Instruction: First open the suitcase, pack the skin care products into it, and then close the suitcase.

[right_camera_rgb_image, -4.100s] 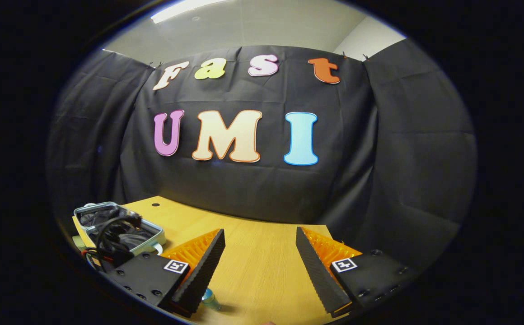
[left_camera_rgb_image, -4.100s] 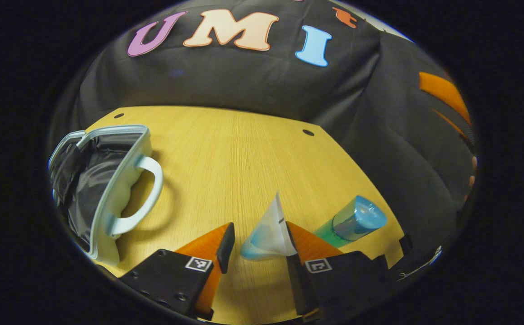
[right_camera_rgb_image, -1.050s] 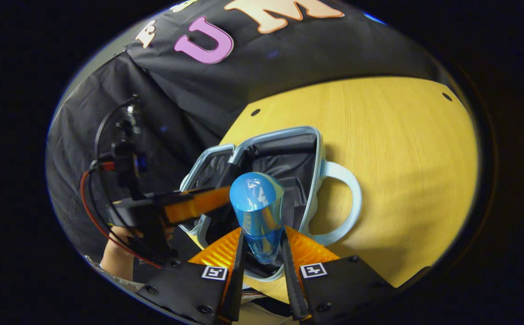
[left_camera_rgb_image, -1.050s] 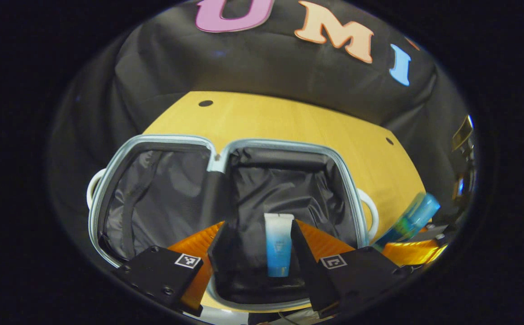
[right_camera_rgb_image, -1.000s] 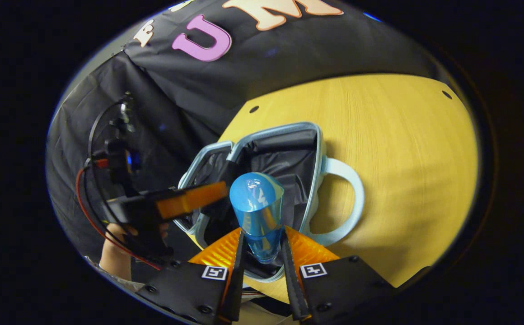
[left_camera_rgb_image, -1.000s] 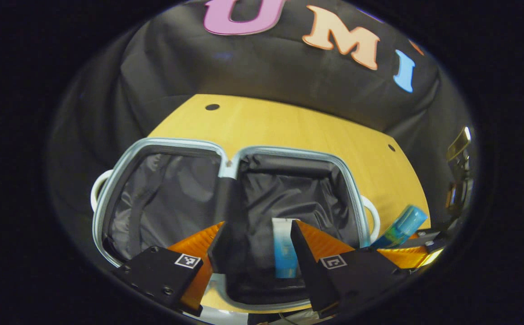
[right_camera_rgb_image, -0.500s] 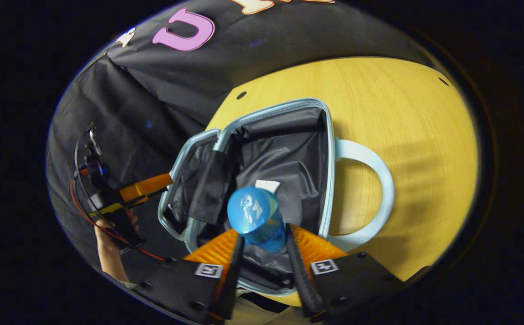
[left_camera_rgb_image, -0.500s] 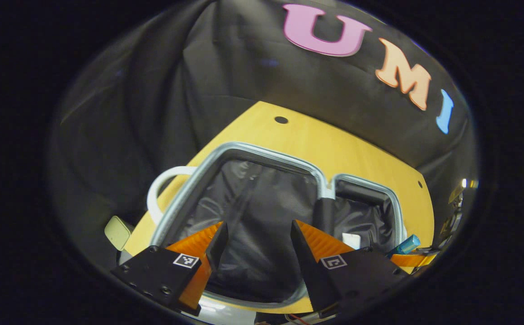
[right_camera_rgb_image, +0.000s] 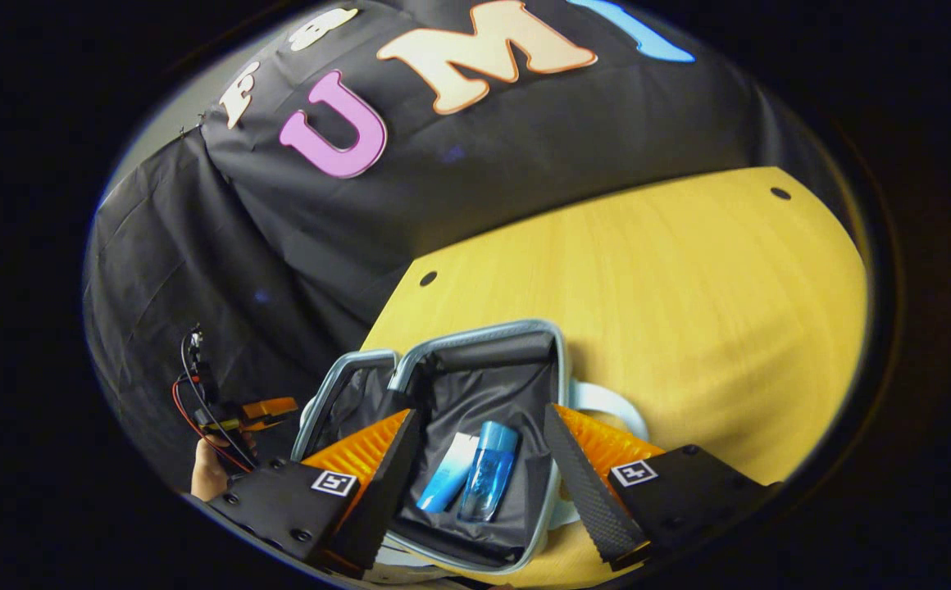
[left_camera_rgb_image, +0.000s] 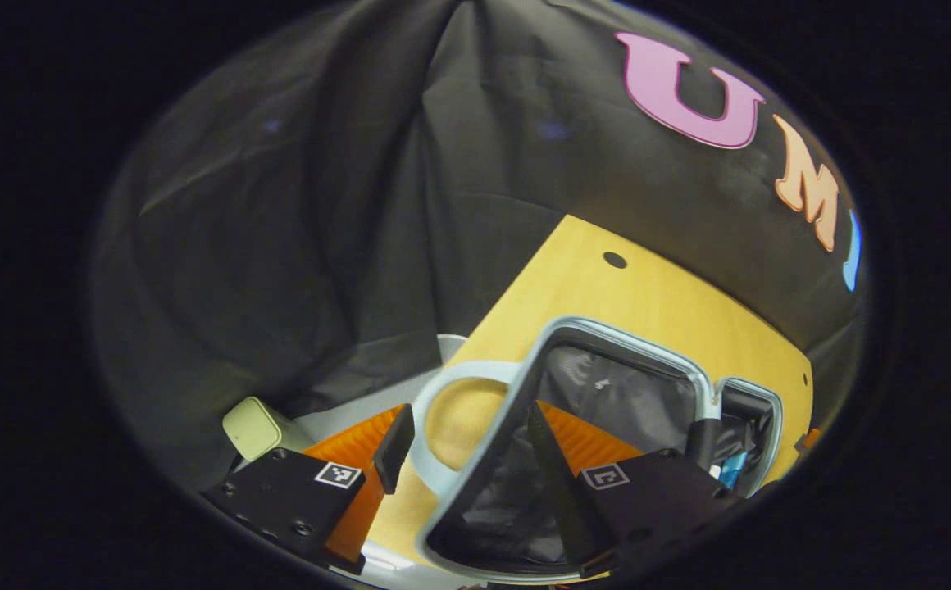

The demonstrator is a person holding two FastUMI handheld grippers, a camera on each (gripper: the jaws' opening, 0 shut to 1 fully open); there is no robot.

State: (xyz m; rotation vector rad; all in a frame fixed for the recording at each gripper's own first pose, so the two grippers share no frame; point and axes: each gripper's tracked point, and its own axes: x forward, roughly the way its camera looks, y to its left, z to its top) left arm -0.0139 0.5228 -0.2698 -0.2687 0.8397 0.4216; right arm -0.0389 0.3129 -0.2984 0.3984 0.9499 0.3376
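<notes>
The light-blue suitcase [right_camera_rgb_image: 559, 360] lies open on the wooden table, both black-lined halves facing up. In the right gripper view a white-and-blue tube [right_camera_rgb_image: 448, 483] and a clear blue bottle [right_camera_rgb_image: 488, 471] lie side by side in the right half. My right gripper [right_camera_rgb_image: 480, 422] hovers open above them, touching neither. In the left gripper view my left gripper [left_camera_rgb_image: 469, 416] is open over the outer rim [left_camera_rgb_image: 525, 385] of the left half, beside its white handle [left_camera_rgb_image: 459, 385]. The blue bottle [left_camera_rgb_image: 732, 469] peeks from the far half. The left gripper [right_camera_rgb_image: 258, 410] also appears farther left in the right gripper view, in a hand [right_camera_rgb_image: 207, 474].
The yellow wooden table [right_camera_rgb_image: 648, 270] stretches bare to the right of the case, with small round holes [right_camera_rgb_image: 428, 279] near its back corners. Its left edge runs close by the case's left handle. A pale green boxy object [left_camera_rgb_image: 252, 426] sits below that edge.
My right gripper opened and let the blue bottle down into the right half beside the tube, then drew back. My left gripper swung left, from over the lining to the left half's rim and handle.
</notes>
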